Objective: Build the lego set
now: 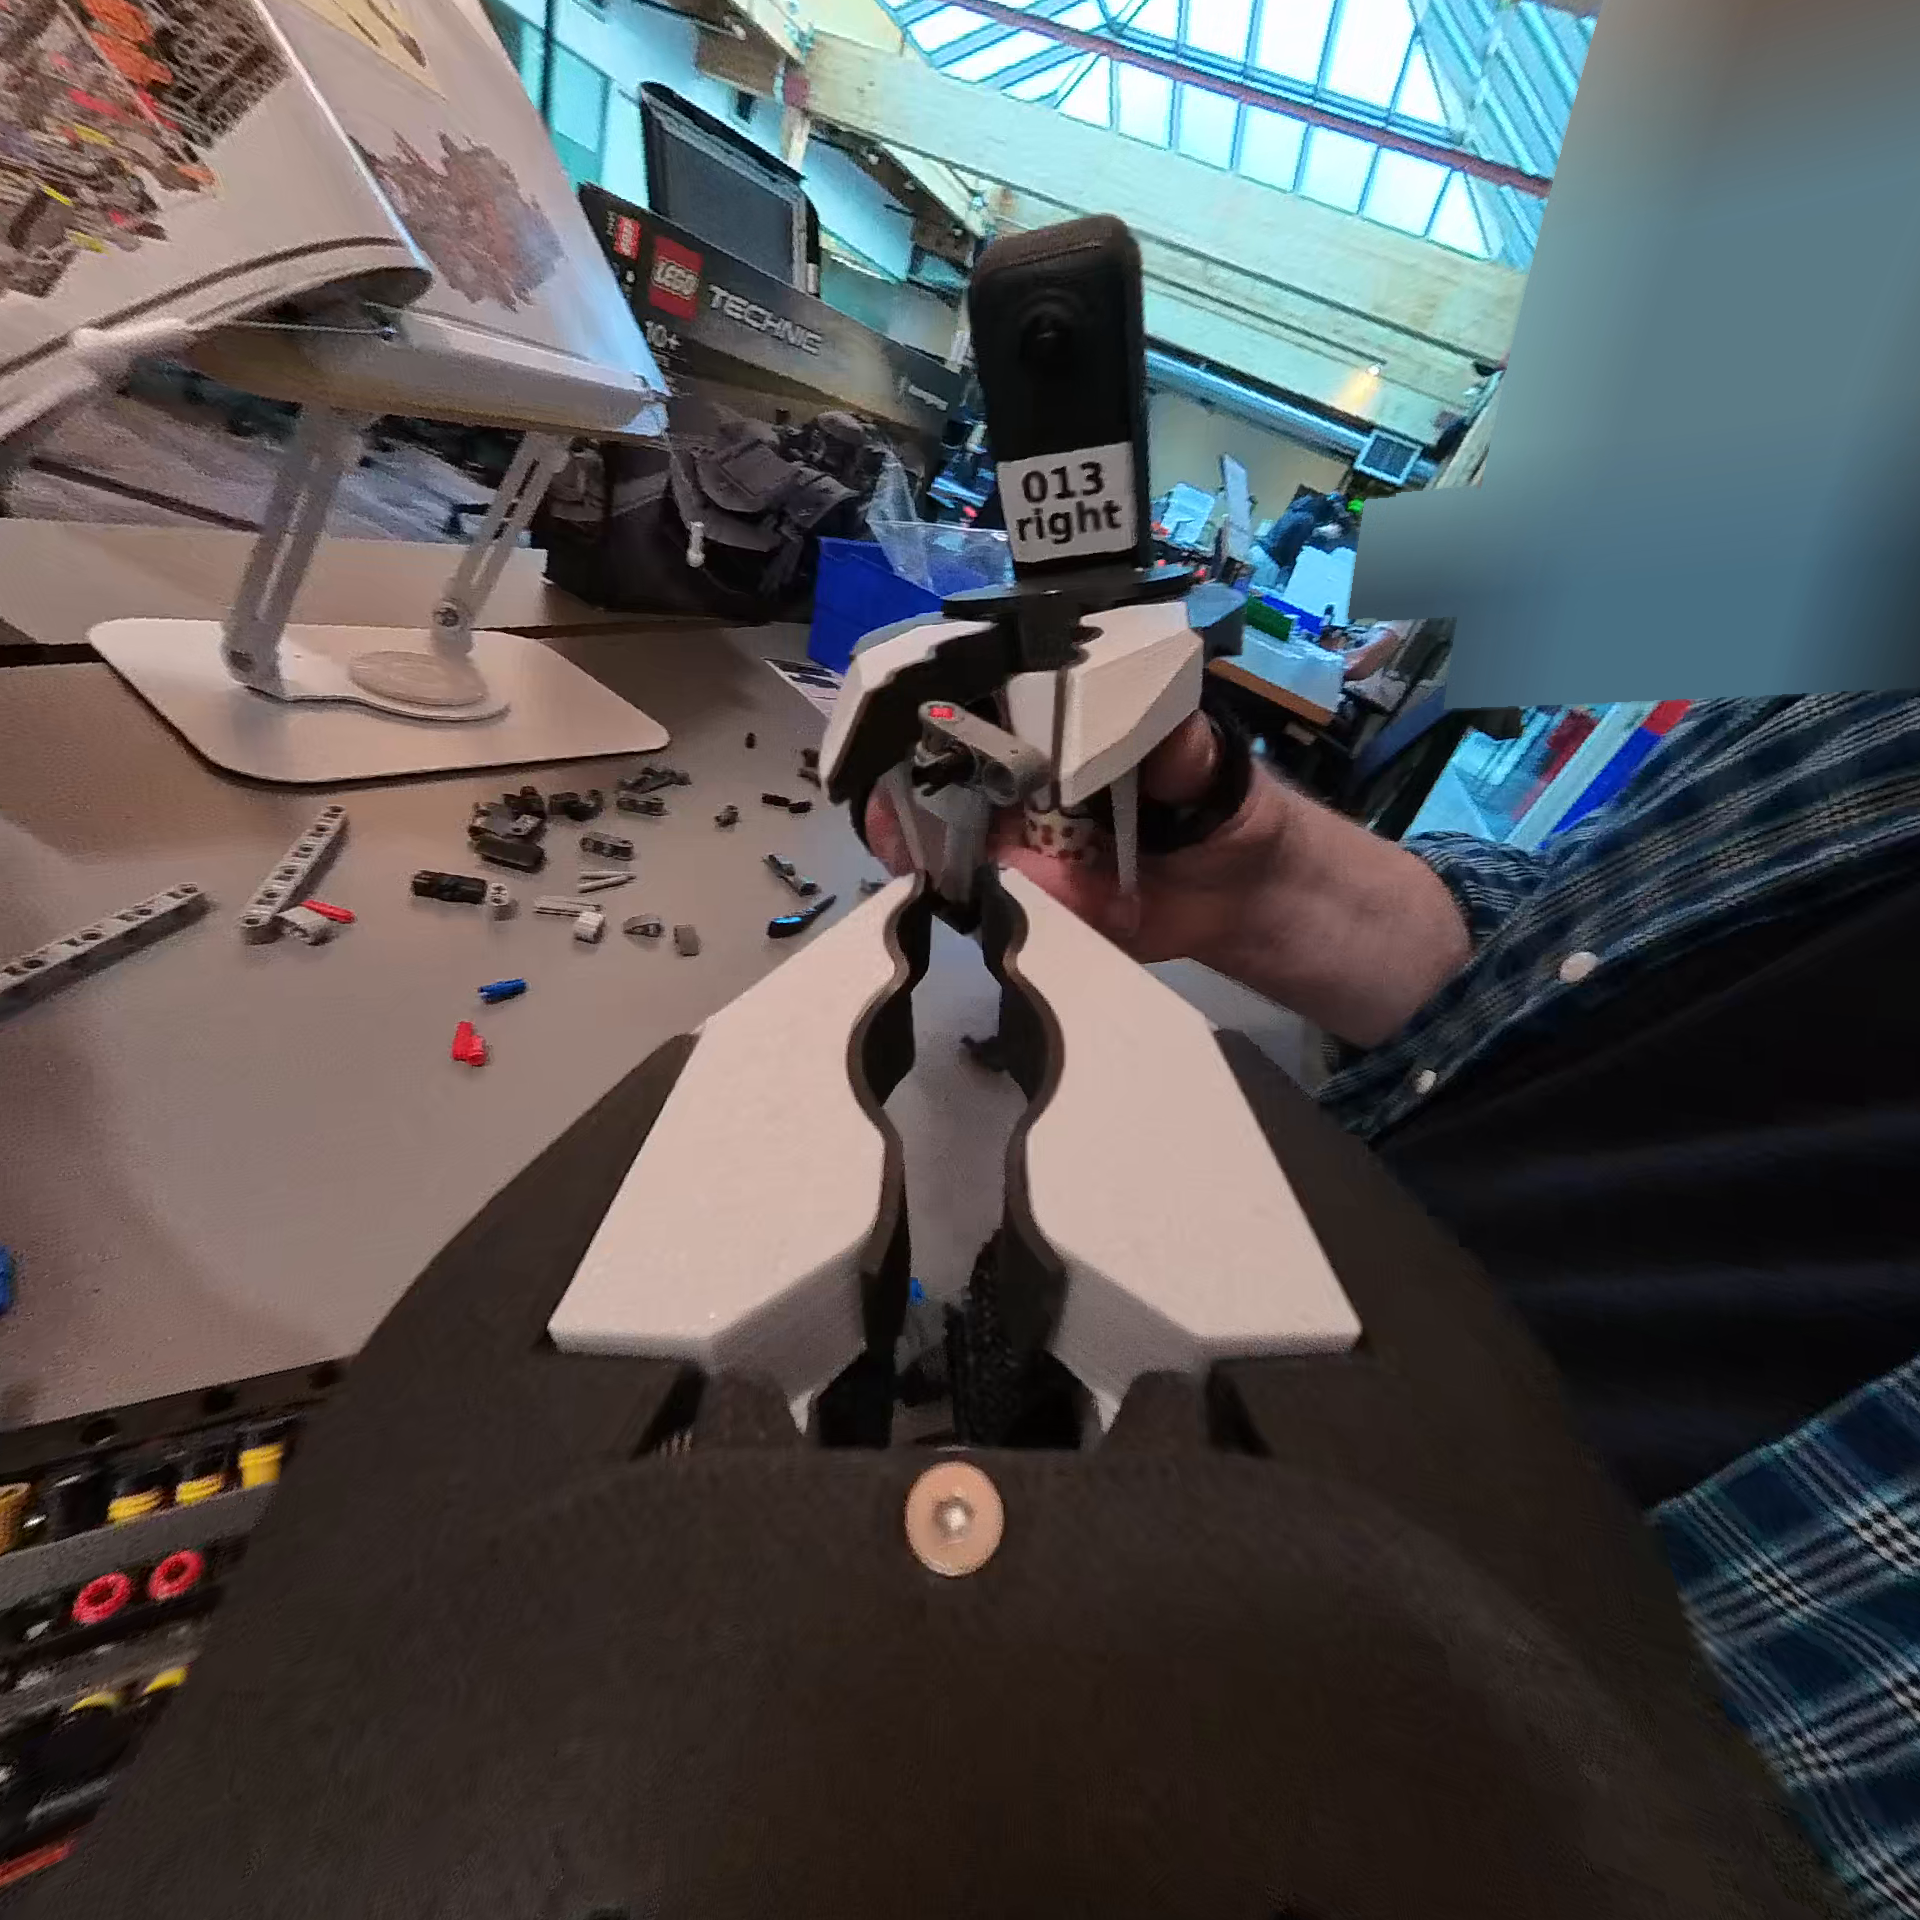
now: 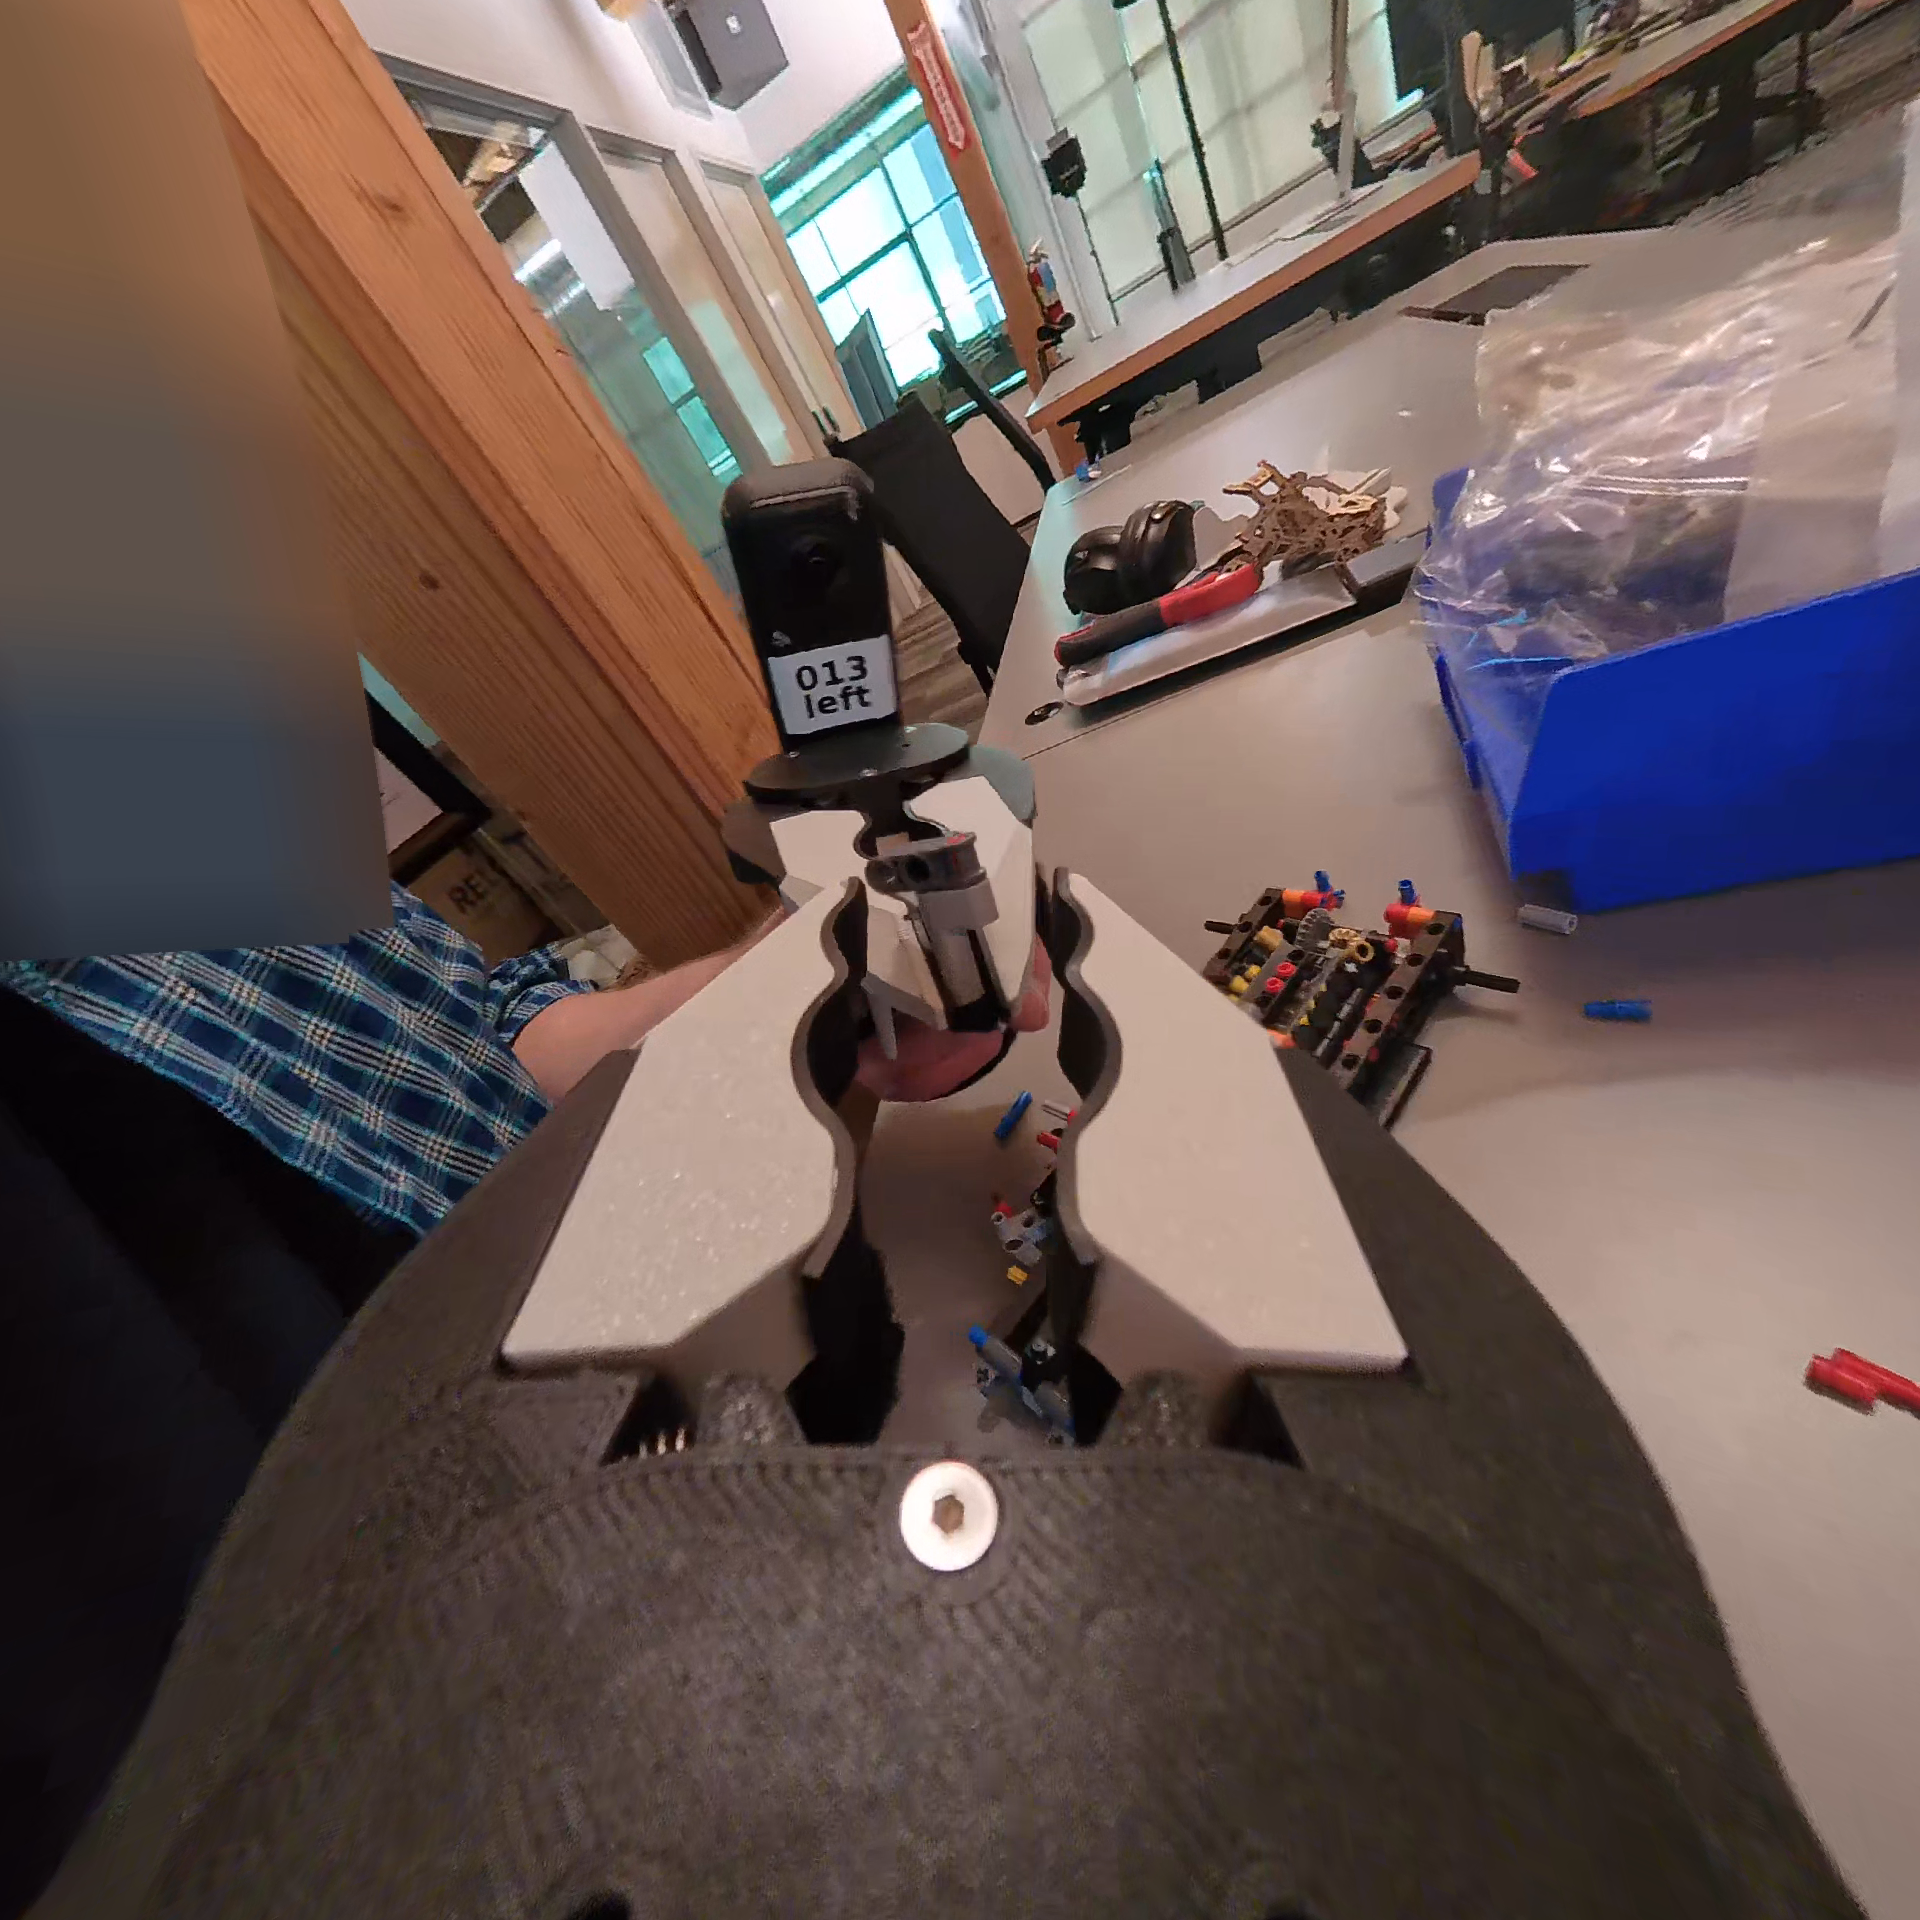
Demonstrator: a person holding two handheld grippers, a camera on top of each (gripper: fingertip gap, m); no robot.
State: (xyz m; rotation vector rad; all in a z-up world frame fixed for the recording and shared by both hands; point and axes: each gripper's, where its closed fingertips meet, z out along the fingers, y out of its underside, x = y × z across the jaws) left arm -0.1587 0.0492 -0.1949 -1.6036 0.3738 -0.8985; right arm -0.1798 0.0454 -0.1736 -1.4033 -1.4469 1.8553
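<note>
Left tongs [image 1: 961, 894] closed on a small grey lego piece [image 1: 961, 790] raised above the worktop [image 1: 260, 1143], right tongs [image 2: 956, 904] held parted just beside it (tips facing), loose pieces [image 1: 540, 831] scattered below, partly built frame [image 2: 1340, 966] set aside.

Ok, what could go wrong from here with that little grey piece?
The left gripper pinches the grey assembly only by its lower end, so it could twist or slip as the open right gripper closes on it. Dropped, it would land among the loose parts on the table.
</note>
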